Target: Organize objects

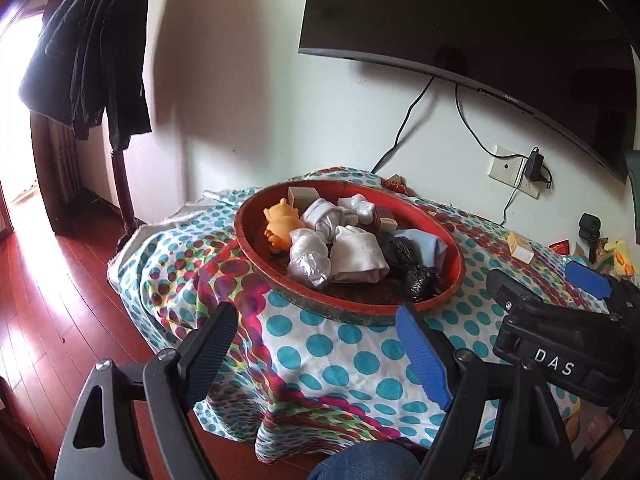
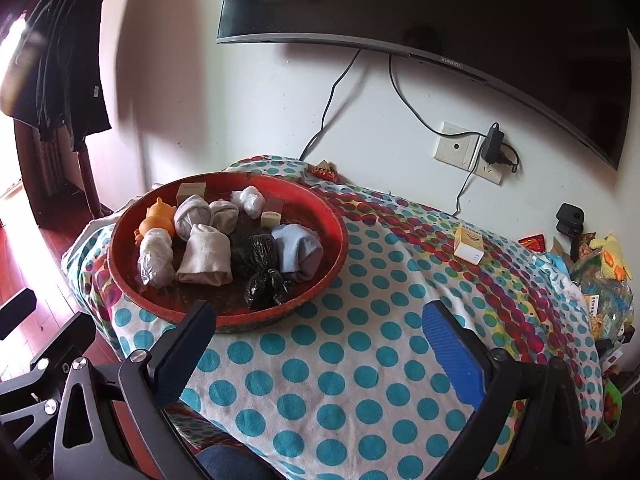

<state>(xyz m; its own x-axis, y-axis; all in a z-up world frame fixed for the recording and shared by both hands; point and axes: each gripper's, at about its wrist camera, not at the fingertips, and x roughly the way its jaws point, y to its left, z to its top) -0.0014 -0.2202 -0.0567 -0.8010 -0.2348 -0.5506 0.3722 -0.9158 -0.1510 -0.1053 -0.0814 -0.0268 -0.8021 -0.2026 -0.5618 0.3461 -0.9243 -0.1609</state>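
Red tray (image 2: 340,224), round and shallow, resting on the left half of a surface draped in a dotted cloth (image 2: 360,360); it holds the gathered objects. Within the tray: an orange toy figure (image 2: 158,216) at the left rim; a rolled grey sock (image 2: 194,214) beside it; a clear plastic-wrapped bundle (image 2: 154,258) at the near left; a folded beige cloth (image 2: 206,258) just right of that bundle; two black plastic bundles (image 2: 260,268) near the centre front; a pale blue folded cloth (image 2: 298,252) at the right; and a small beige box (image 2: 191,194) toward the far rim. A small yellow-and-white carton (image 2: 470,244) lies on the cloth well apart from the tray, to its right. Further clutter sits at the far right edge of the surface. Right gripper (image 2: 320,356): fingers spread wide, nothing between them, hovering over bare cloth near the tray's front rim. Left gripper (image 1: 320,356): fingers likewise wide apart and empty, directed toward the tray's near side. In the left wrist view the right gripper (image 1: 560,292) appears at the right. A dark television (image 2: 440,8) hangs on the wall behind, with cables running to a wall socket (image 2: 460,148); dark coats (image 1: 88,48) hang at the left.
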